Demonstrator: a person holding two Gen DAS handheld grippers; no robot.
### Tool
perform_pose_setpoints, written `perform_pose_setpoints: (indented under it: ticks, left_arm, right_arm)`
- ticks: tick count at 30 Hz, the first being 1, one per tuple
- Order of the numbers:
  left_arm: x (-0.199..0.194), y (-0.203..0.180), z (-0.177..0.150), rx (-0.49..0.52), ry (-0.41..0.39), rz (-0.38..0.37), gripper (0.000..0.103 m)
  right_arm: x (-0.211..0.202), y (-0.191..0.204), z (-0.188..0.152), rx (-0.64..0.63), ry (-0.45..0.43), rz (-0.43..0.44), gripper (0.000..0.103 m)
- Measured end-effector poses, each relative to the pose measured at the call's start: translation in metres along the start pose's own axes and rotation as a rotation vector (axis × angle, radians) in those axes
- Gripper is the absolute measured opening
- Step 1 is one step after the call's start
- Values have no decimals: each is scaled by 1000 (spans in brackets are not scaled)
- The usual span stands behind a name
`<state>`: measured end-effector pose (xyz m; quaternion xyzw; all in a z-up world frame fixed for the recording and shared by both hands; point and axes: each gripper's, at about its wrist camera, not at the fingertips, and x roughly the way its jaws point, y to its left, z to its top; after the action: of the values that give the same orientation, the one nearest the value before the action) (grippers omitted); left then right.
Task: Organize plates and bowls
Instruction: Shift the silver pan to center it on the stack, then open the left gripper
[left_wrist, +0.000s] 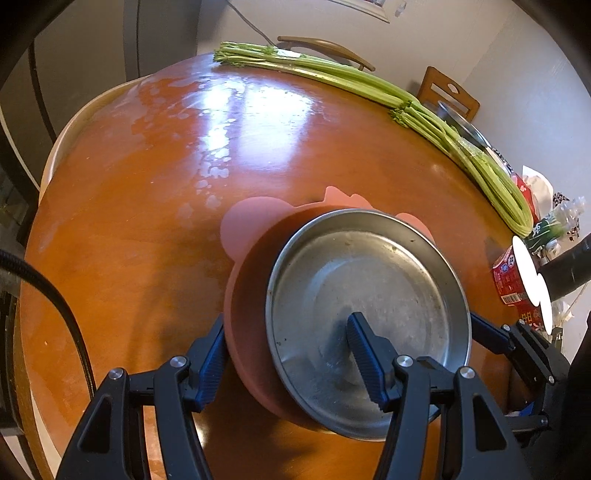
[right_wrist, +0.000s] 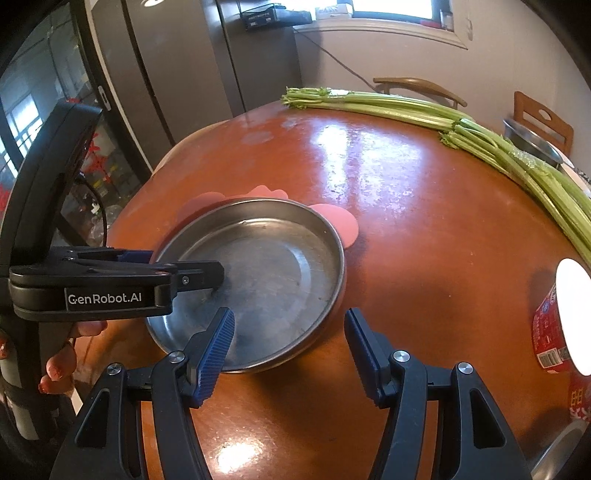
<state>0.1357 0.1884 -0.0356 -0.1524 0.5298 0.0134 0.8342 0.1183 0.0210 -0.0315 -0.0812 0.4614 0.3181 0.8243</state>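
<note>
A round steel plate (left_wrist: 369, 295) lies on top of a pink bear-shaped silicone plate (left_wrist: 251, 251) on the orange table. My left gripper (left_wrist: 288, 354) is open and straddles their near rims: one finger is inside the steel plate, the other outside the pink plate. In the right wrist view the steel plate (right_wrist: 266, 273) sits on the pink plate (right_wrist: 343, 225), and the left gripper (right_wrist: 207, 273) reaches in from the left. My right gripper (right_wrist: 290, 336) is open and empty over the steel plate's near right rim.
Long celery stalks (left_wrist: 369, 88) lie along the table's far and right edge. A red cup-noodle container (right_wrist: 557, 332) stands at the right. A steel bowl (right_wrist: 532, 144) and wooden chairs (right_wrist: 543, 118) are behind the celery. A fridge (right_wrist: 177, 74) stands beyond the table at the left.
</note>
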Motion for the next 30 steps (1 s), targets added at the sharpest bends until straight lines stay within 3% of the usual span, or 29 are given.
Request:
perform_pose_setpoints:
  ticks: [23, 26, 30]
  left_arm:
    - [17, -34, 17, 52, -8, 2, 63]
    - [11, -33, 16, 51, -43, 66, 63]
    - [0, -30, 15, 49, -74, 87, 63]
  right_arm:
    - [-5, -31, -1, 76, -11, -61, 64]
    - [-8, -32, 0, 86, -23, -65, 64]
    - [-17, -30, 2, 80, -57, -90, 64]
